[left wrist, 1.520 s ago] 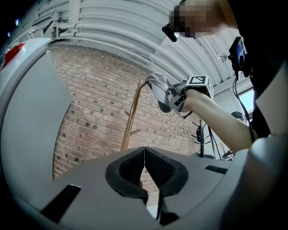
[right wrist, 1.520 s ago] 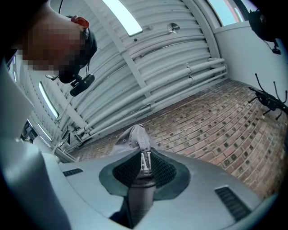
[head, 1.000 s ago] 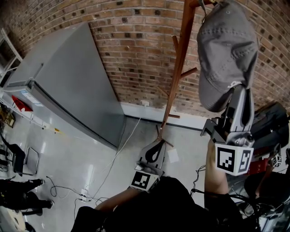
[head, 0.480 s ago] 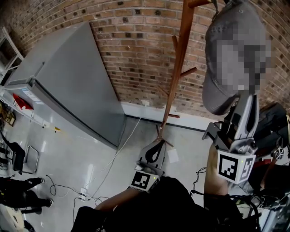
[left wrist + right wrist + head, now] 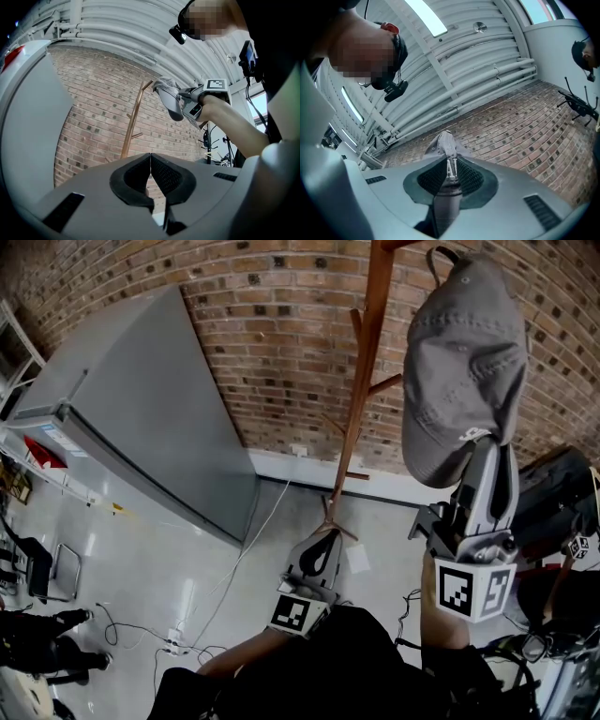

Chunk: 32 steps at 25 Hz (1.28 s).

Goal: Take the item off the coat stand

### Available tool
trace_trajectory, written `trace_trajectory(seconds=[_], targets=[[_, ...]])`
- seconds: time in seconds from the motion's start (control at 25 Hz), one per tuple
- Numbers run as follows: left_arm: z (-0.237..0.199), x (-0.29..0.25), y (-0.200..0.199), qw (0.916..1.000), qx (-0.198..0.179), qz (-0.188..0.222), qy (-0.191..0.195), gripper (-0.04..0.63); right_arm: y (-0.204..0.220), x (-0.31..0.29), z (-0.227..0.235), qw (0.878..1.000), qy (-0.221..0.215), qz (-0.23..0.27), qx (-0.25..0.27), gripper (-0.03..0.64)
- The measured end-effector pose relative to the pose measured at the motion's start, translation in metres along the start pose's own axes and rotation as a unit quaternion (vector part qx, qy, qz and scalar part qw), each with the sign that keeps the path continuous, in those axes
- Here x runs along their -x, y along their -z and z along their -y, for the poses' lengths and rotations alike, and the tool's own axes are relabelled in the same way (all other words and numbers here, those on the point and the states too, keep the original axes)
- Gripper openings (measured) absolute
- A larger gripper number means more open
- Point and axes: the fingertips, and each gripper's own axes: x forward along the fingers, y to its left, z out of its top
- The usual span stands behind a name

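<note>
Between the jaws of the right gripper (image 5: 489,451) a grey cap (image 5: 464,343) is pinched by its brim, beside the coat stand (image 5: 373,343); whether it is free is unclear; left gripper (image 5: 328,538) jaws pressed together, empty.

The cap (image 5: 464,362) was grey cloth, matt, with raised stitched seams. The coat stand (image 5: 367,362) was reddish-brown wood with a smooth, faintly satin finish. Behind it the brick wall (image 5: 272,343) looked rough and dull, with pale mortar lines. The big cabinet (image 5: 141,418) had smooth matt grey panels, metal by the look. The floor (image 5: 159,549) was pale and glossy. The right hand-held gripper (image 5: 487,448) had a matt grey plastic shell, and its pads (image 5: 431,180) were black and finely textured.
</note>
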Motion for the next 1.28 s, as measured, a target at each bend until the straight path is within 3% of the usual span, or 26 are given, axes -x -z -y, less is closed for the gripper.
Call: trace_trajectory(seconds=[0.36, 0.88, 1.28], targets=[[0.010, 0.002, -0.007, 0.9999, -0.001, 0.003, 0.010, 0.017, 0.032, 0.027, -0.018, 0.999, -0.026, -0.035, -0.017, 0.072], [0.020, 0.003, -0.008, 0.9999, -0.006, 0.009, 0.008, 0.017, 0.049, 0.067, -0.003, 0.998, 0.006, -0.059, -0.026, 0.072], [0.022, -0.003, -0.013, 0.9997, -0.010, 0.021, 0.001, 0.017, 0.067, 0.086, 0.004, 0.996, 0.003, -0.081, -0.041, 0.072]])
